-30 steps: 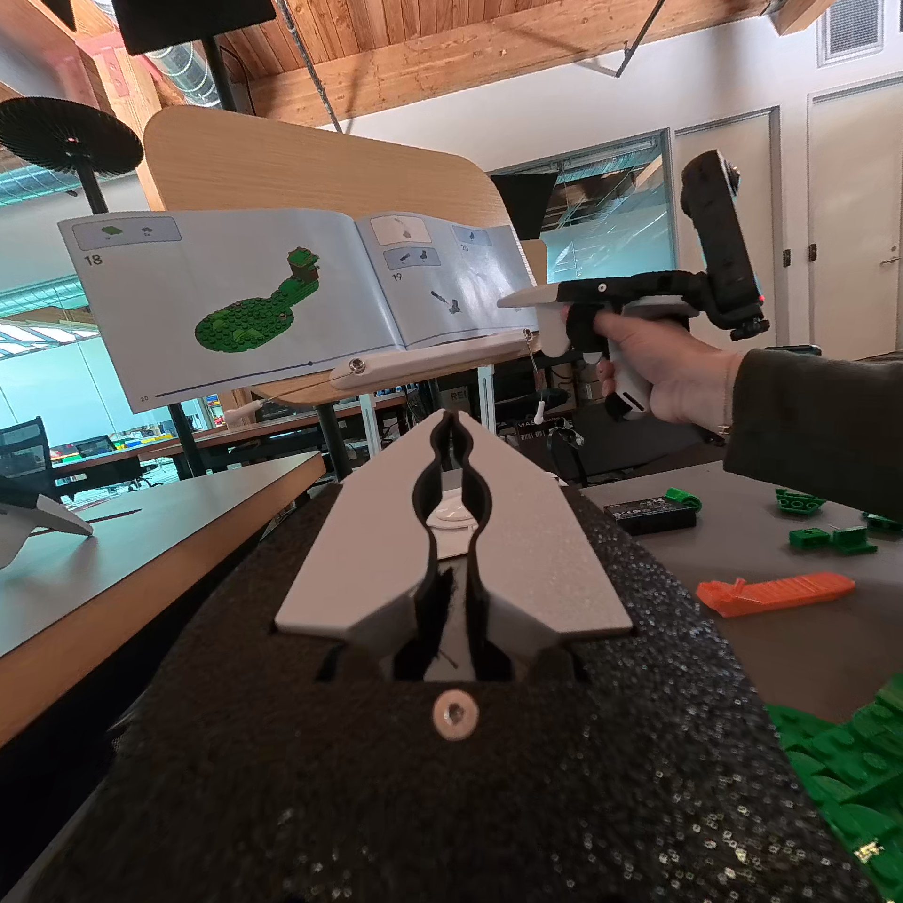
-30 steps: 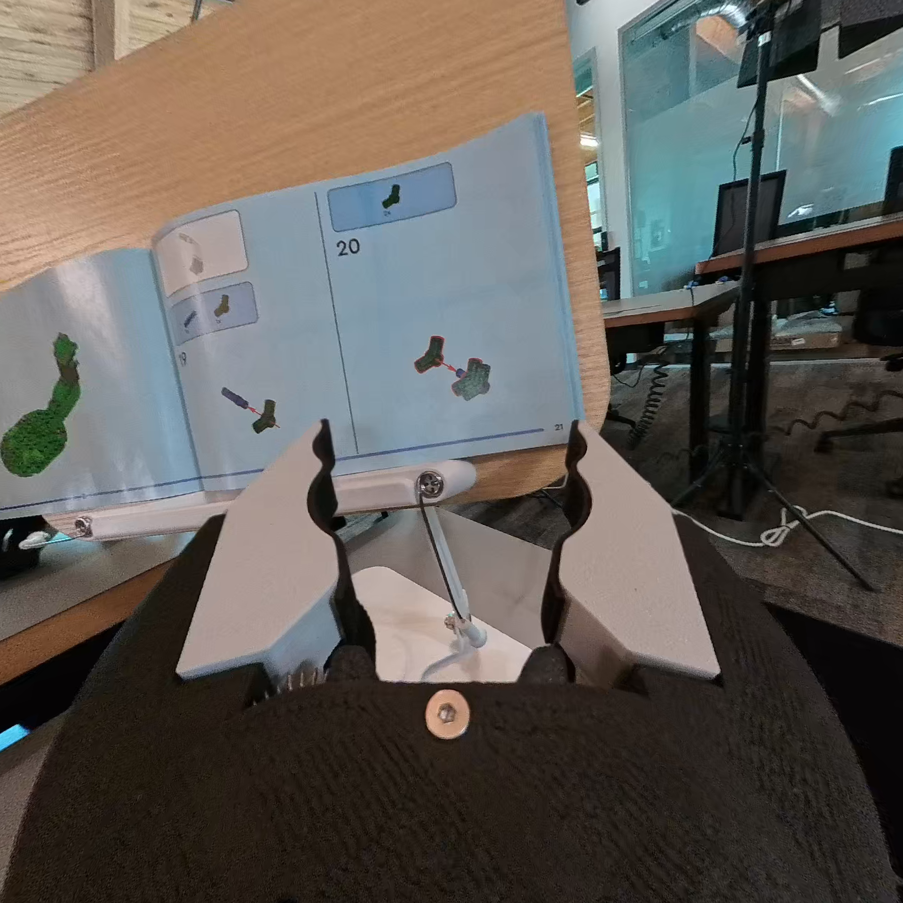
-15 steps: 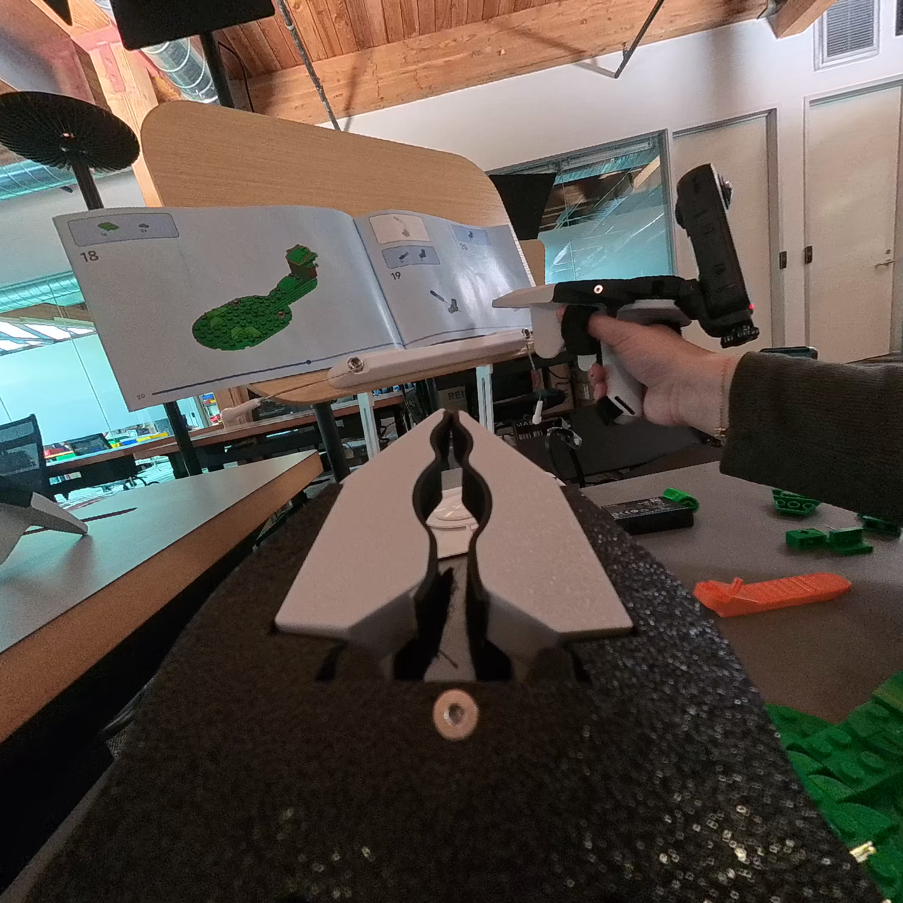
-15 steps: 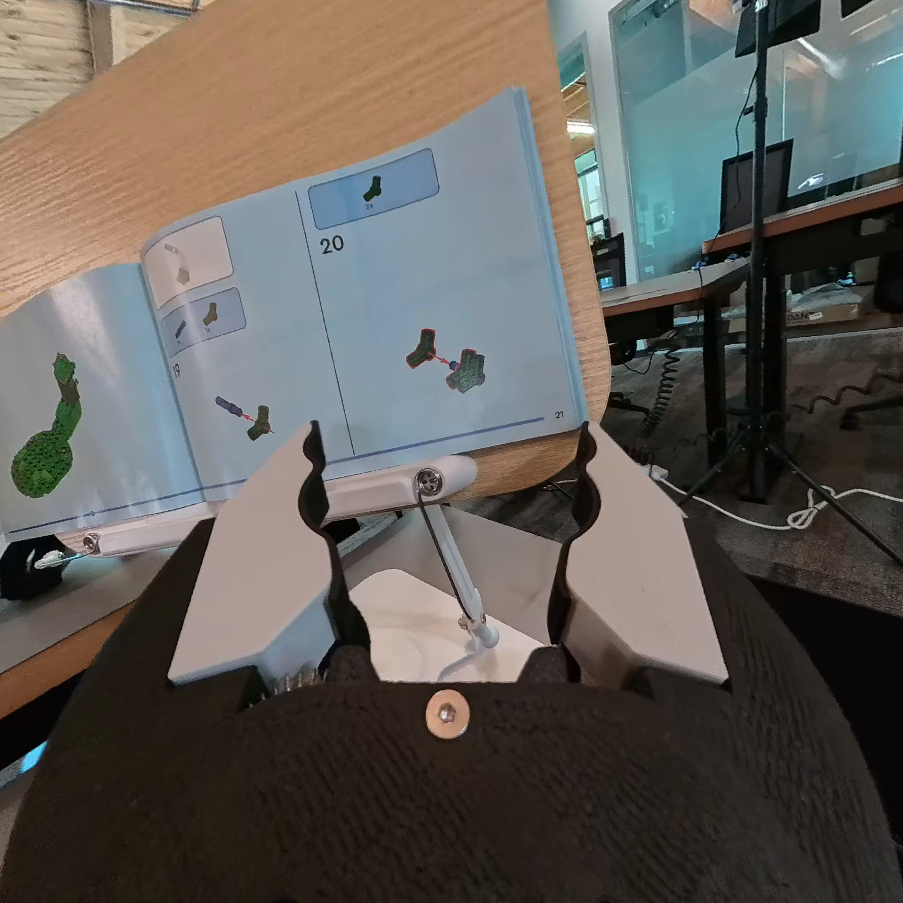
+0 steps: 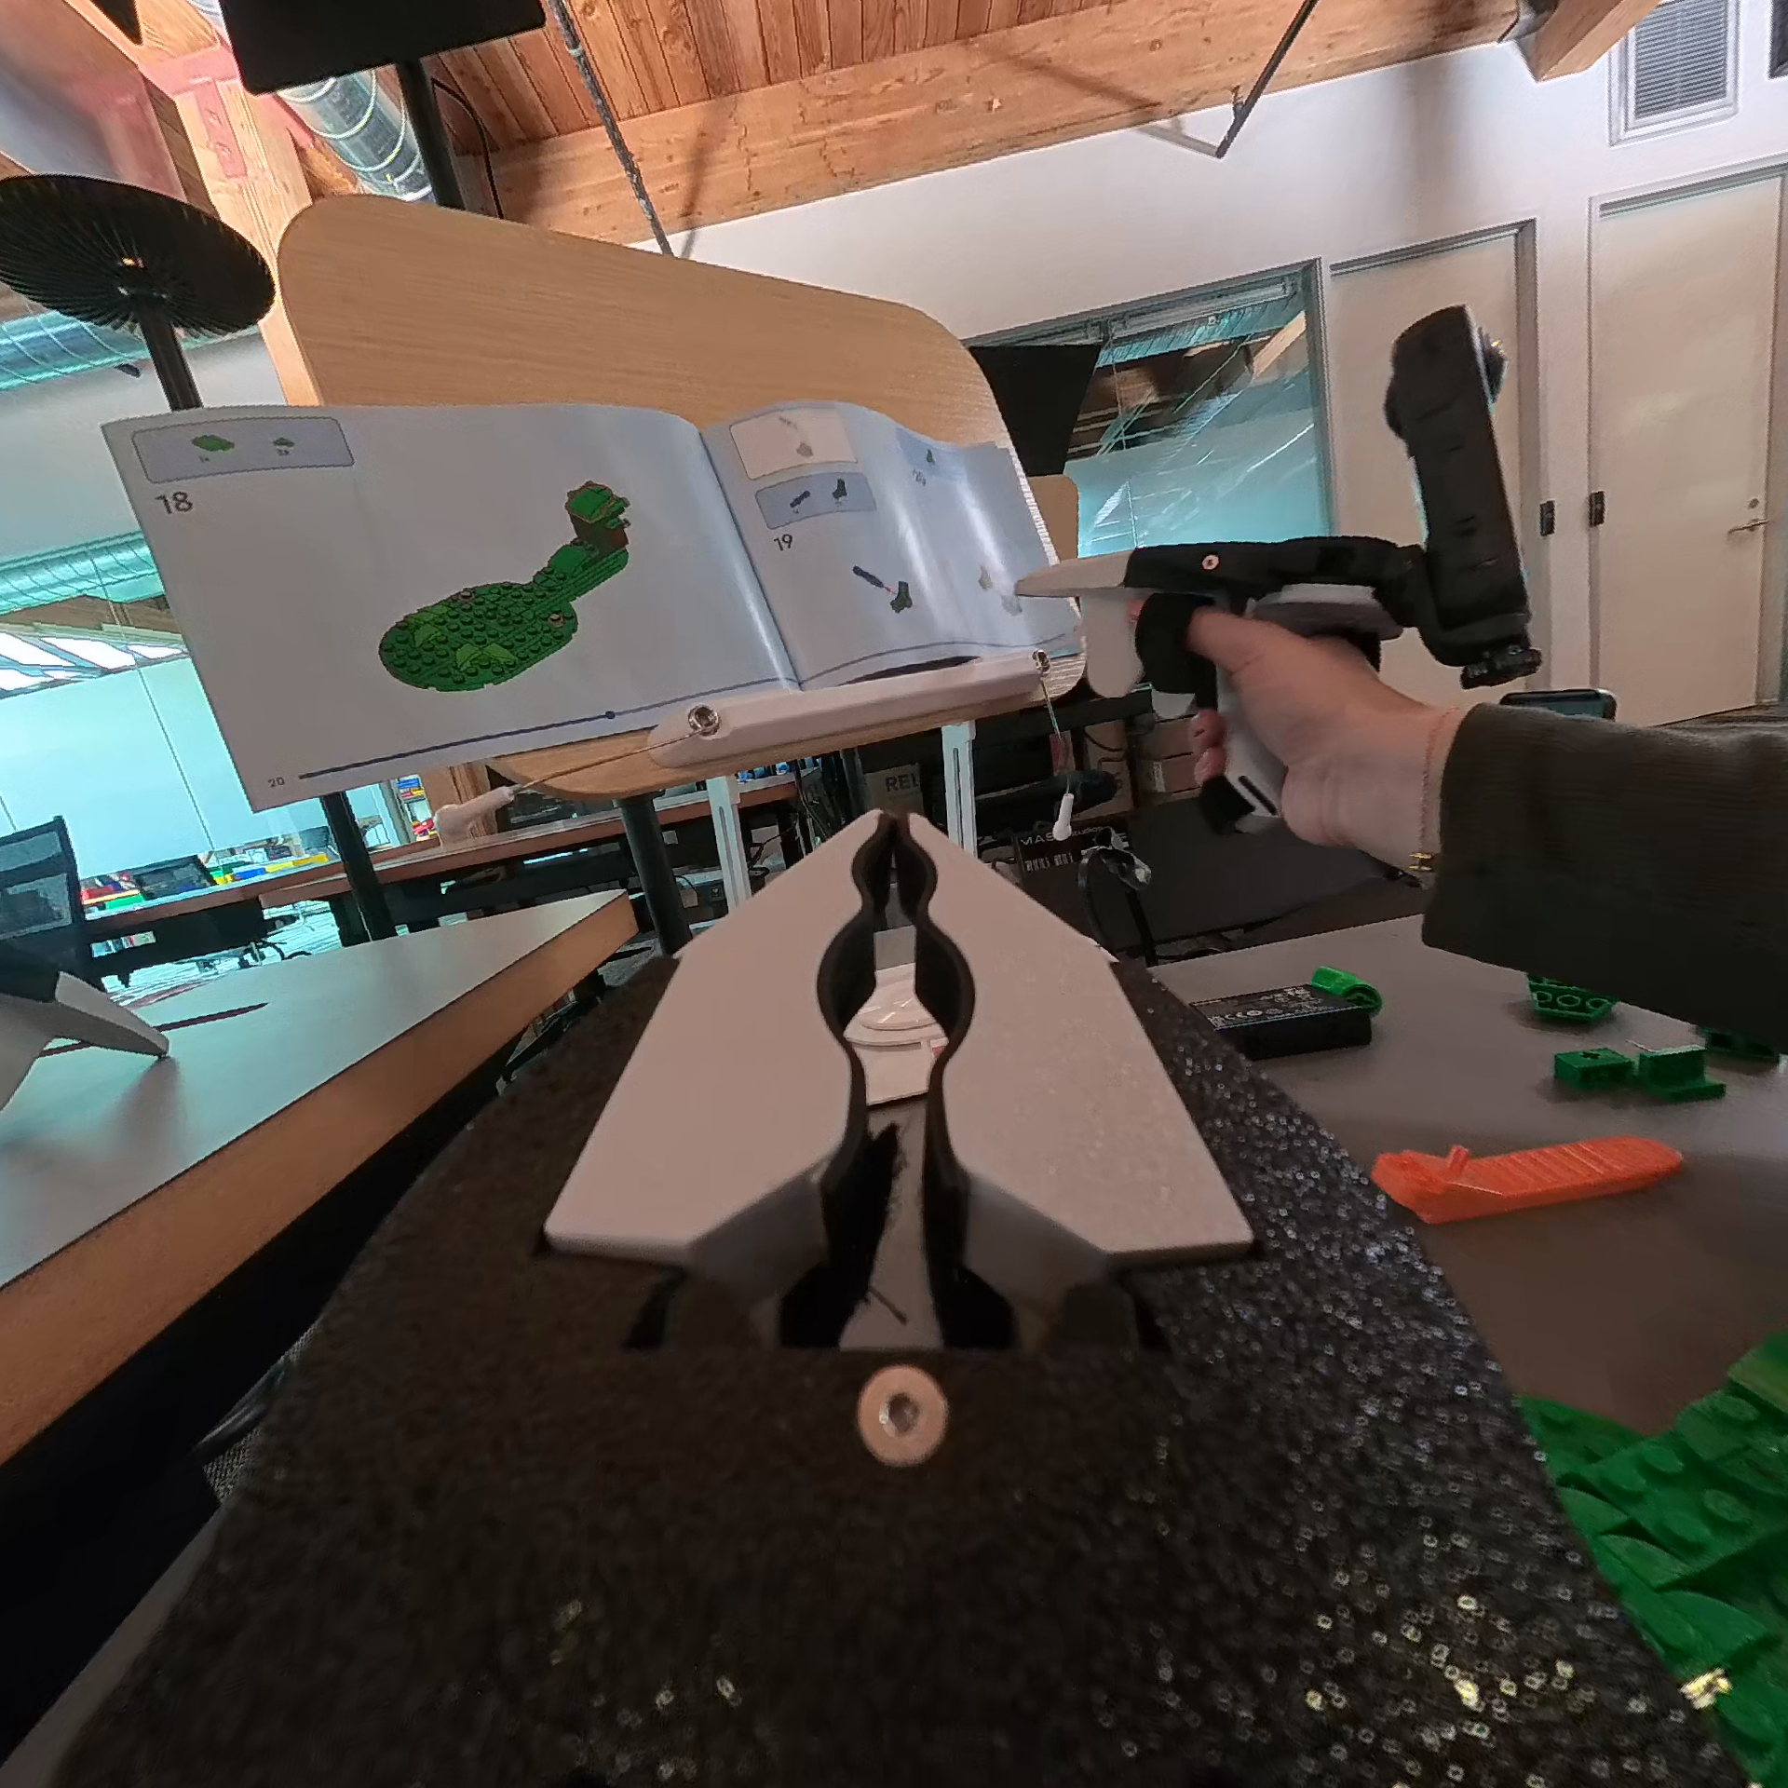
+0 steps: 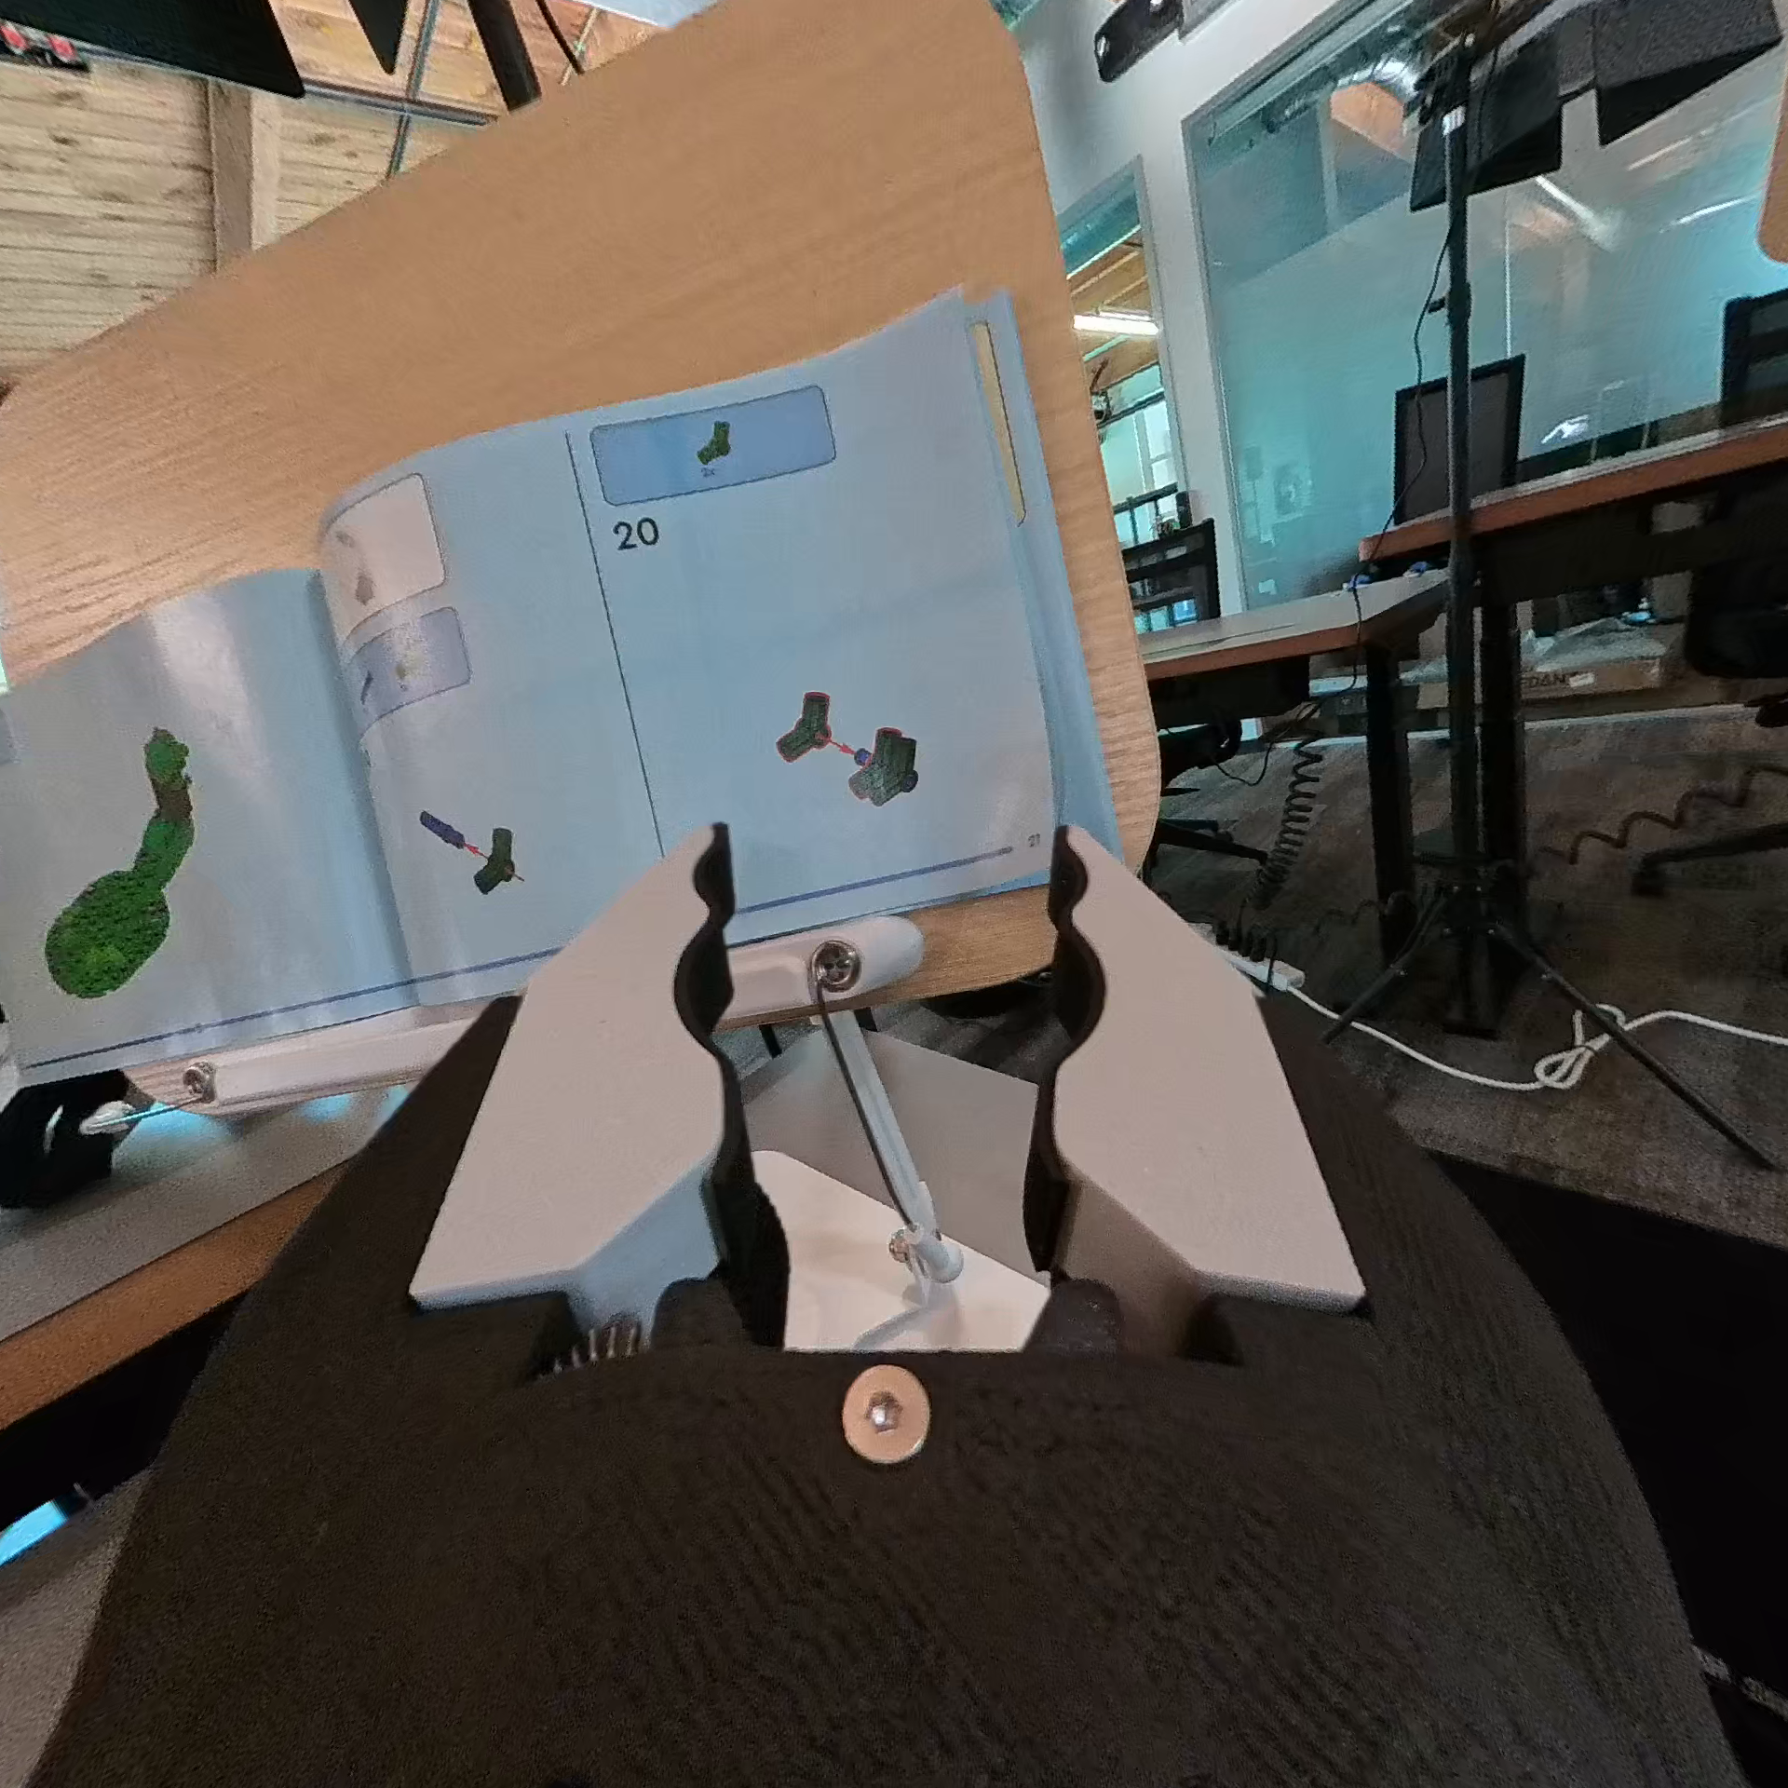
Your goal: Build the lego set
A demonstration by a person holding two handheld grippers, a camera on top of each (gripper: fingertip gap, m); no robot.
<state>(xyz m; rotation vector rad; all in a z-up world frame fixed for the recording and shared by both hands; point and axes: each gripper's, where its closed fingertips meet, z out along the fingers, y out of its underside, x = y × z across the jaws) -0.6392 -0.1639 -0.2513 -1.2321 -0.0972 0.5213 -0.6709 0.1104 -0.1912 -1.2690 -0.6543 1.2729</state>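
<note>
Reaching toward the instruction booklet [image 5: 542,581] with the right gripper [image 6: 885,851] while the left gripper [image 5: 895,832] hung back.

From left to right: the left gripper sat low over the table [image 5: 290,1045], its jaws pinched nearly together on nothing; the booklet stood open on a wooden stand [image 5: 600,319] ahead and above; the right gripper, jaws spread wide and empty, pointed at the right-hand page's lower outer corner, clearly the nearer of the 2. Loose green lego pieces [image 5: 1635,1069], an orange brick separator [image 5: 1524,1176] and the green base build [image 5: 1703,1509] lay on the table to the right, behind that reach. Likely a page turn.
</note>
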